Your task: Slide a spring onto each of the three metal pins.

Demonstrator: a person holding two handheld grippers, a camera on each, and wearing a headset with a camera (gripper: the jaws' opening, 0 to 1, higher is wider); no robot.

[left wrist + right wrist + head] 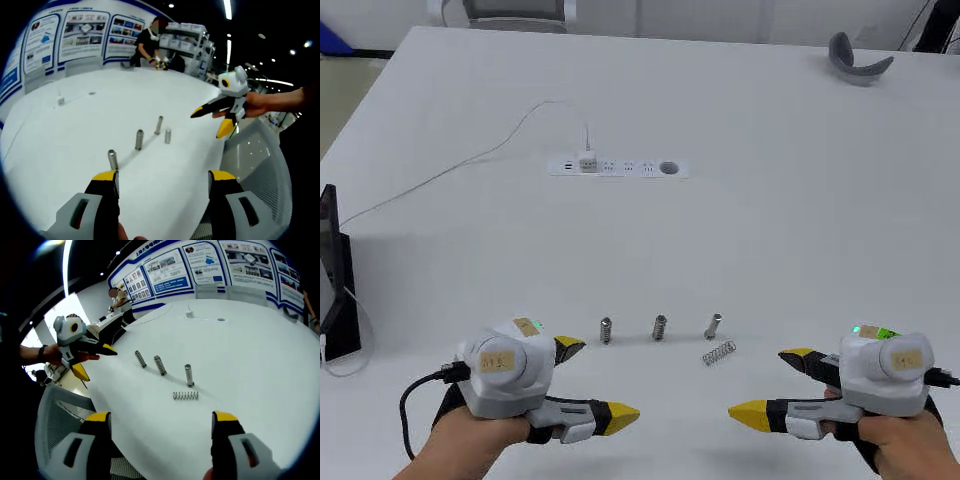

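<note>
Loose spring (719, 352) lies flat at lower centre of head view, just beside the bare pin (713, 324). Thin wire coil, so probably light, squashy and prone to roll. Pinch gently across mid-length. Left gripper (607, 377) and right gripper (756, 382) both gape wide, empty.

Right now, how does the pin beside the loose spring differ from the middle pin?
The end pin is bare and smooth; the middle pin carries a spring. The loose spring lies by the end pin, not the middle pin. Both stand upright on the table.
</note>
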